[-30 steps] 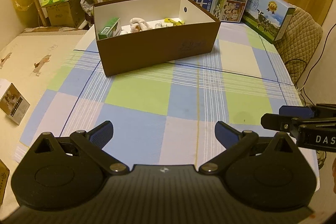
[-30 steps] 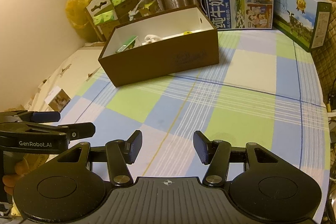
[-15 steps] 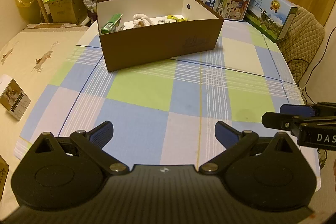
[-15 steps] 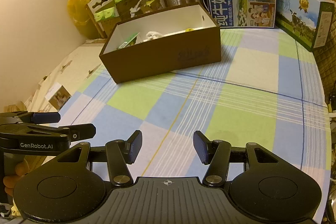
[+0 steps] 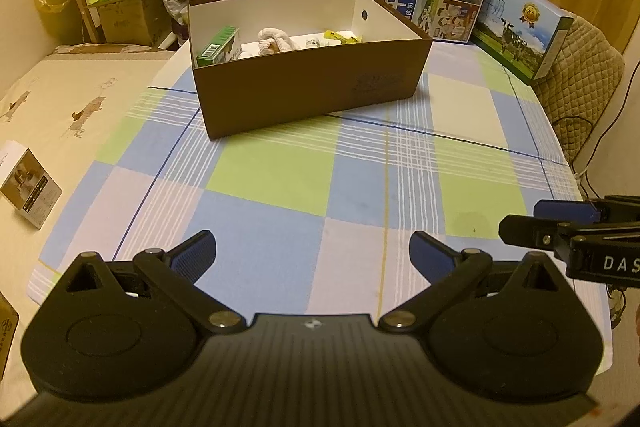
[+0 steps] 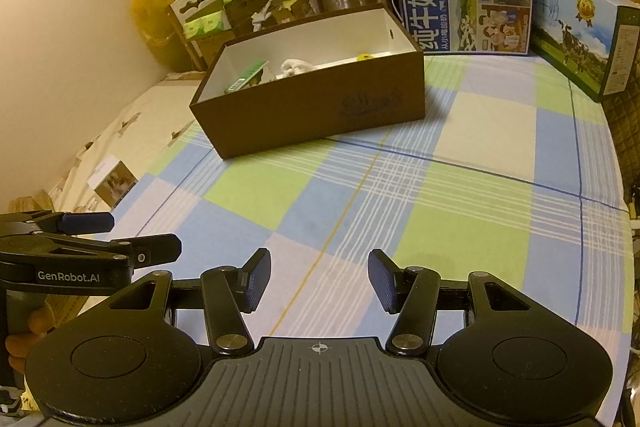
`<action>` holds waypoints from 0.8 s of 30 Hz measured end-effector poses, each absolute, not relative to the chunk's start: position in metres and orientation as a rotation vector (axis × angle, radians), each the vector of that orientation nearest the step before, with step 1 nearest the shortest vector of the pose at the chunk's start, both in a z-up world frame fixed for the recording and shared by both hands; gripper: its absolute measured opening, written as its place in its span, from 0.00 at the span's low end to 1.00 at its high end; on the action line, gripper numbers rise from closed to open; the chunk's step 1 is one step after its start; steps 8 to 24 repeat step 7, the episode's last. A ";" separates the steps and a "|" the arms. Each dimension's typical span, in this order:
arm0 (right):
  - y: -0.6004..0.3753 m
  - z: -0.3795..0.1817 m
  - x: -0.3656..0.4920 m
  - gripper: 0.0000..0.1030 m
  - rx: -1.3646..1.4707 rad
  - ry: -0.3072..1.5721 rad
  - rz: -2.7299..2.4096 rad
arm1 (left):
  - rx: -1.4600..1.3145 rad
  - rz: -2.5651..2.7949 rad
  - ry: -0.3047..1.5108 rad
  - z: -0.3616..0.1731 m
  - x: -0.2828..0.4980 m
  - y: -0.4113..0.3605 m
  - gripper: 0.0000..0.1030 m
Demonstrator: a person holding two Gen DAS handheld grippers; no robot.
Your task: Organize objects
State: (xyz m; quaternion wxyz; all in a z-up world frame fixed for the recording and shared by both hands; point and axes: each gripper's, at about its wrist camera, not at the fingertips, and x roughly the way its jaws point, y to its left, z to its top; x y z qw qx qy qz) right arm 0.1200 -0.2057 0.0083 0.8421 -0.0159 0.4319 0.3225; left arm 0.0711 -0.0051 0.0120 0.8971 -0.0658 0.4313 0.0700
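Left tongs (image 5: 312, 259), right tongs (image 6: 318, 281): both spread, empty, near table's front edge. Brown box (image 5: 308, 79) at far-left, items inside. I judge tidying finished; I hold clear.

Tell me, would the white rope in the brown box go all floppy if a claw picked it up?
Probably floppy: the white rope lies in soft loops in the brown box. It looks light, and its twisted surface likely grips well rather than slipping.

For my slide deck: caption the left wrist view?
Open left gripper above checked cloth, facing brown box holding items.
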 end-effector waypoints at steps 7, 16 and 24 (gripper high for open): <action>-0.204 0.007 0.124 0.50 -0.037 0.916 0.687 | -0.134 0.151 0.893 0.012 0.073 -0.005 0.99; -0.204 0.007 0.124 0.50 -0.037 0.916 0.687 | -0.134 0.151 0.893 0.012 0.073 -0.005 0.99; -0.204 0.007 0.124 0.50 -0.037 0.916 0.687 | -0.134 0.151 0.893 0.012 0.073 -0.005 0.99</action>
